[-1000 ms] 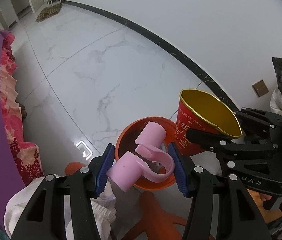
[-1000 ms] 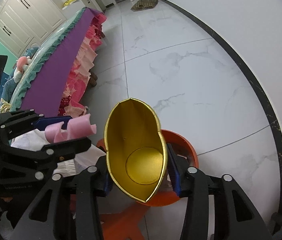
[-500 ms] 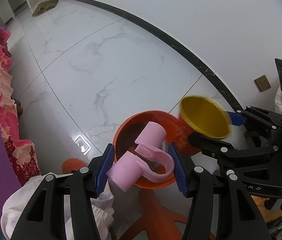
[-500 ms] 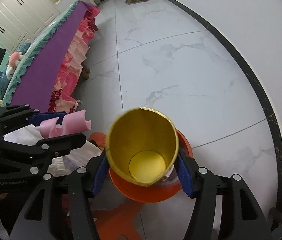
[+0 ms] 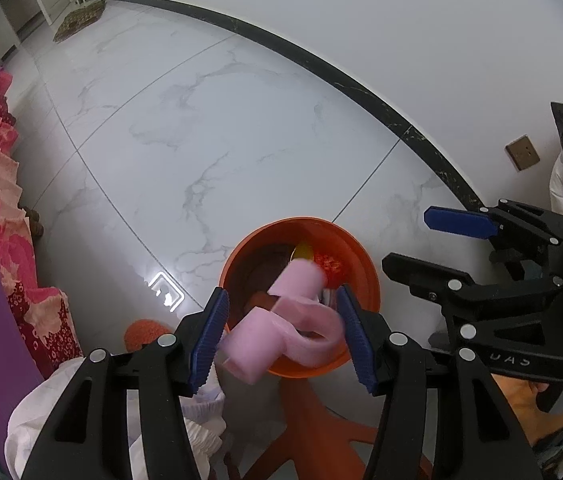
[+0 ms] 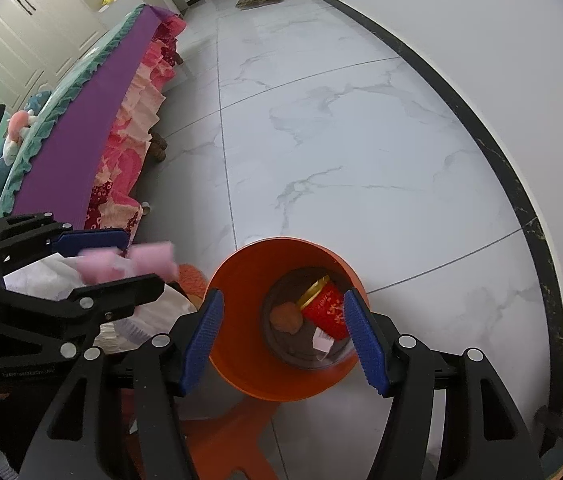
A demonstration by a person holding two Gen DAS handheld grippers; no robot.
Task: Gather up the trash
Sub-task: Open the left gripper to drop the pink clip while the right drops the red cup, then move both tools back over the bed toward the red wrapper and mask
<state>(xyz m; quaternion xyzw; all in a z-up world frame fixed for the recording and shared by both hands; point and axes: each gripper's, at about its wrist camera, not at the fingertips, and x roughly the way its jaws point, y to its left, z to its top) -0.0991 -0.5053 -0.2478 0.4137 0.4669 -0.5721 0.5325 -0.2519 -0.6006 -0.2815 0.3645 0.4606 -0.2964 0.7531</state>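
An orange bin [image 5: 363,264] [image 6: 241,280] stands on the white floor. A red and gold paper cup [image 6: 323,310] lies inside it, beside a brownish lump [image 6: 286,317]. My right gripper [image 6: 283,340] is open and empty right above the bin; it also shows in the left wrist view [image 5: 421,240]. My left gripper [image 5: 281,334] is above the bin's near rim with a curled pink strip [image 5: 281,320] between its fingers; the strip is blurred and the jaws look wider than before. The strip also shows in the right wrist view [image 6: 129,266].
An orange stool [image 5: 313,432] stands under the grippers. A bed with purple cover and pink ruffles [image 6: 93,128] runs along the left. White crumpled fabric [image 6: 57,276] and an orange ball [image 5: 143,332] lie near it. A wall with black skirting [image 5: 401,128] is behind the bin.
My right gripper opened and the red and gold cup dropped into the bin. My left gripper widened a little and the pink strip now looks blurred, shifting between the pads.
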